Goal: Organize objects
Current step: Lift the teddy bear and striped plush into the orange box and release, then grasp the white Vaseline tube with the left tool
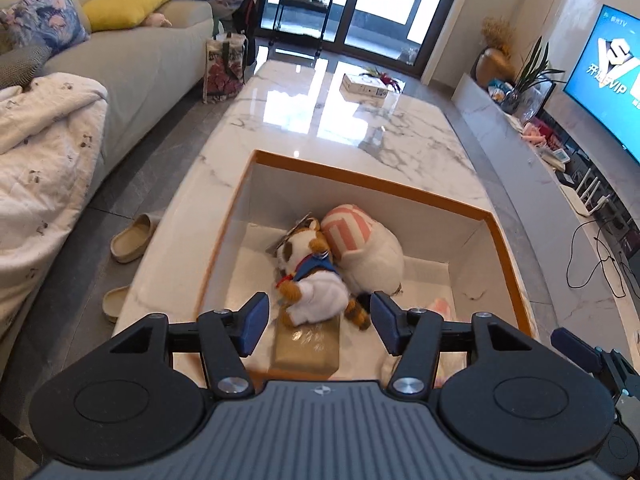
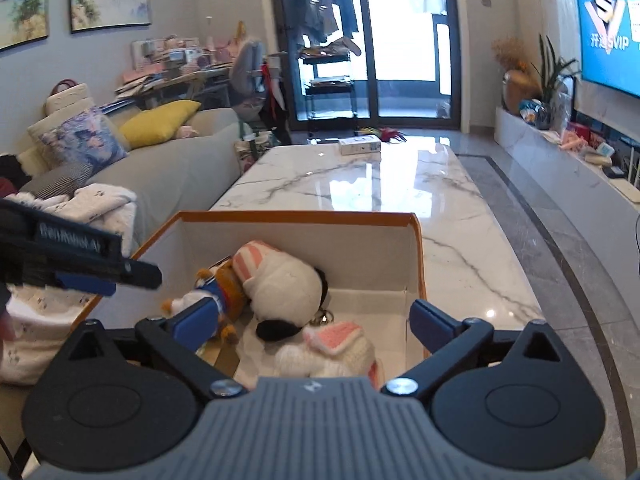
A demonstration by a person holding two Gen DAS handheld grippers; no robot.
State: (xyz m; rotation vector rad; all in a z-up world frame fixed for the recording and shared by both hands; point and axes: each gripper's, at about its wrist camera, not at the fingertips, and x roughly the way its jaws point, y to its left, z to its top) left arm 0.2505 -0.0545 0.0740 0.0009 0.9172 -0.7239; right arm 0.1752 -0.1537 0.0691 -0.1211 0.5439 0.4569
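Inside the orange-rimmed box point(image 1: 452, 198), plush toys point(image 1: 320, 276) lie heaped.

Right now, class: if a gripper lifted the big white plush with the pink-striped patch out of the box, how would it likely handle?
The white plush looks stuffed and rounded, so it would probably squash under the pads and feel light. It leans against the small brown plush, which might shift. Its fabric seems unlikely to slip.

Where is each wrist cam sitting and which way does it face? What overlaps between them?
Left wrist: on the left gripper, angled down into the orange-rimmed box; own open fingers show, right gripper's tip at right edge.
Right wrist: on the right gripper, shallower over the box toward the balcony door; own wide-open fingers show, left gripper at left edge.
Shared: box, plush toys, marble table, sofa, TV.
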